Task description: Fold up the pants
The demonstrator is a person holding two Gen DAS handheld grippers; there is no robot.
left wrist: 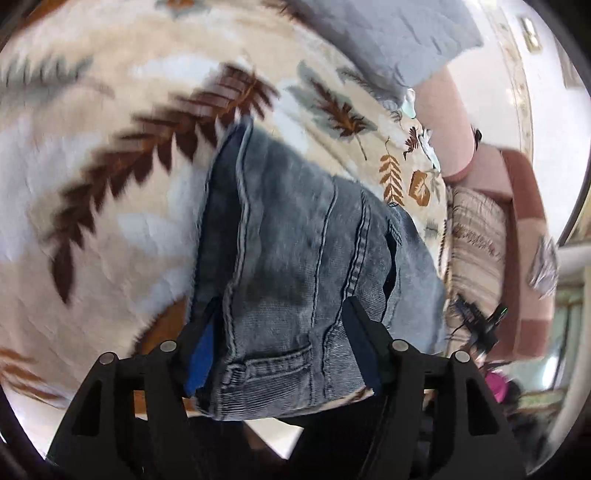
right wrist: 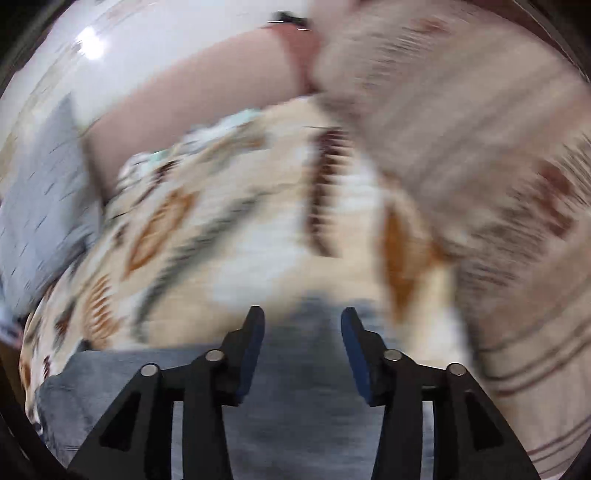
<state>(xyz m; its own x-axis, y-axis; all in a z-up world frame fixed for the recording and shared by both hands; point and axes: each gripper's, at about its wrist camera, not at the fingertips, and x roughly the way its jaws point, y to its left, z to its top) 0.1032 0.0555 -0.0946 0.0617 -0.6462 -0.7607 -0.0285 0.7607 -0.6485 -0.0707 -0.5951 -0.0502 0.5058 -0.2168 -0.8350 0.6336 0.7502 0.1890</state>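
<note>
1. Left wrist view: the pants (left wrist: 295, 236), grey-blue denim, lay bunched on a leaf-patterned blanket (left wrist: 110, 147) covering the bed.
2. Same view: the left gripper (left wrist: 282, 314) stood with its jaws wide apart. The waistband end of the pants, with a belt loop and pocket seam visible, sat between the two fingers. Whether the blue pads (left wrist: 201, 354) pressed on the cloth could not be told; the fabric overlapped the left-hand finger.
3. Same view: a grey quilted pillow (left wrist: 388, 33) lay at the far end of the blanket, beside a pink headboard (left wrist: 447, 110). A striped beige cushion (left wrist: 476, 229) sat at the right edge of the bed.
4. Right wrist view: the frame was heavily motion-blurred. The right gripper (right wrist: 303, 317) had its jaws apart, with nothing gripped between them.
5. Same view: the pants (right wrist: 303, 398) lay directly below and behind the fingers, spread across the lower frame on the blanket (right wrist: 229, 236).
6. Same view: the striped cushion (right wrist: 461, 129) filled the upper right, and the grey pillow (right wrist: 48, 192) sat at the left.
</note>
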